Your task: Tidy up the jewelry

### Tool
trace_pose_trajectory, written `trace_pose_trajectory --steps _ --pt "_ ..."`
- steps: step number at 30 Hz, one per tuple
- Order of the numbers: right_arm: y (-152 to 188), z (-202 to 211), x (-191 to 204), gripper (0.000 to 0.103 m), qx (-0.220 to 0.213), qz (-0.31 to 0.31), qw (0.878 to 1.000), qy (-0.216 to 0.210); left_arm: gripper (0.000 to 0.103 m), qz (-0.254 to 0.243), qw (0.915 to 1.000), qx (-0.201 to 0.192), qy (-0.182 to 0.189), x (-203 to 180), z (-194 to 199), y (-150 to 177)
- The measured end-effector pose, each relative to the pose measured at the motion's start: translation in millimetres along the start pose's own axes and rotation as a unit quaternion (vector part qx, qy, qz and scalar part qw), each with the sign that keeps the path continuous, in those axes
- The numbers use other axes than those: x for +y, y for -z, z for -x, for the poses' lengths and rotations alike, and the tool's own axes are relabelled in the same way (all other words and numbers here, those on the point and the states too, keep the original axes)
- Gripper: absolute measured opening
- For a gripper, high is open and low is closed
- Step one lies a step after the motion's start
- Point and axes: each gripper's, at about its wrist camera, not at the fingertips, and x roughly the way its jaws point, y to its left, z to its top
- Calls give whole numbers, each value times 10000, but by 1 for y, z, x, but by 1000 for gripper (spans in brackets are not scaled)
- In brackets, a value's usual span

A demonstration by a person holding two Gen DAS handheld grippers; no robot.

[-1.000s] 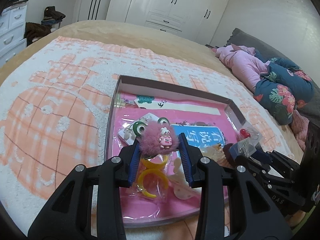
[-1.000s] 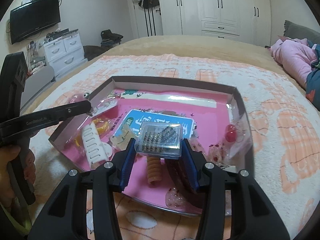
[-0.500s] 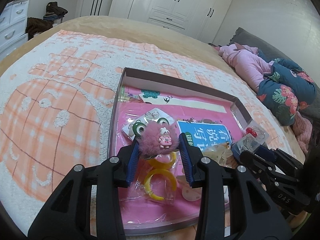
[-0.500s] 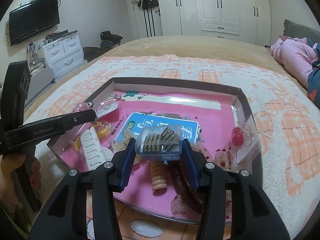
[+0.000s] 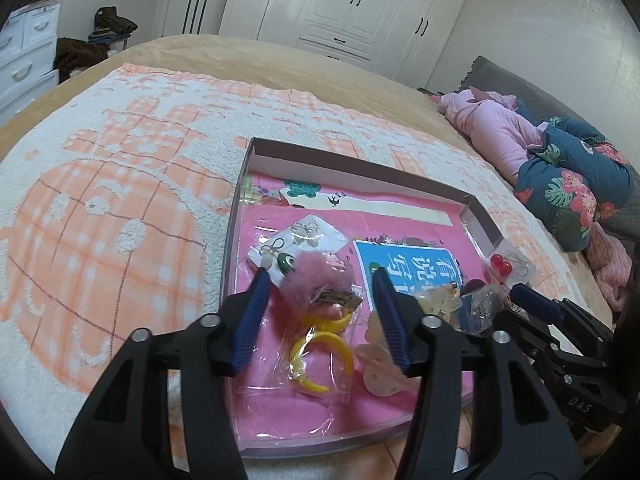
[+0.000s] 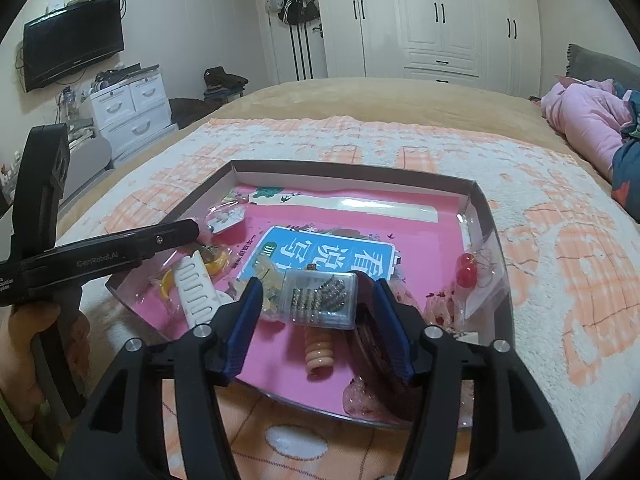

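The pink fluffy hair clip (image 5: 318, 286) is sitting in the pink tray (image 5: 400, 184) on the bed, between the left tongs (image 5: 320, 312), whose jaws are opening and not pressing it. The clear box of beads (image 6: 320, 298) is lying between the right tongs (image 6: 318, 320), also opening, pads off it. Yellow hoops (image 5: 320, 344) are lying at 6 o'clock of the clip.
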Motion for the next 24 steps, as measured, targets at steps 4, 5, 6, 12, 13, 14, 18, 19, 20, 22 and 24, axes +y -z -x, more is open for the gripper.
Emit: trace_pose_trajectory --steps 4,5,6,12,13,14,18,19,20,22,24 --pt "3 7 -1 62 -23 -13 10000 49 51 3 10000 -26 -11 -2 7 2" --pt "4 9 -1 64 -28 -6 10000 66 52 -2 10000 -41 -17 -3 9 2" --pt "5 12 -1 65 -34 1 10000 87 53 -5 10000 -54 -24 -4 11 2" --pt "10 32 -7 74 -109 -78 9997 193 58 -39 9999 -113 -77 -10 29 7" --pt "11 37 -9 75 -134 -93 9996 209 60 -58 9999 -130 -86 -12 33 8" --pt "11 40 -10 76 -149 -95 9996 225 62 -73 9998 -144 -101 -14 37 9" --pt "14 57 -14 84 -218 -141 9992 309 65 -65 9998 -159 -79 -20 51 15" --pt "14 62 -15 85 -247 -158 9990 323 68 -89 9998 -168 -76 -22 55 17" --pt "15 66 -15 86 -263 -166 9990 335 70 -119 9997 -180 -101 -24 59 20" --pt "16 74 -15 88 -297 -172 9988 361 75 -182 9996 -194 -122 -30 67 25" --pt "17 81 -15 90 -322 -181 9986 379 80 -187 9995 -240 -119 -34 77 31"
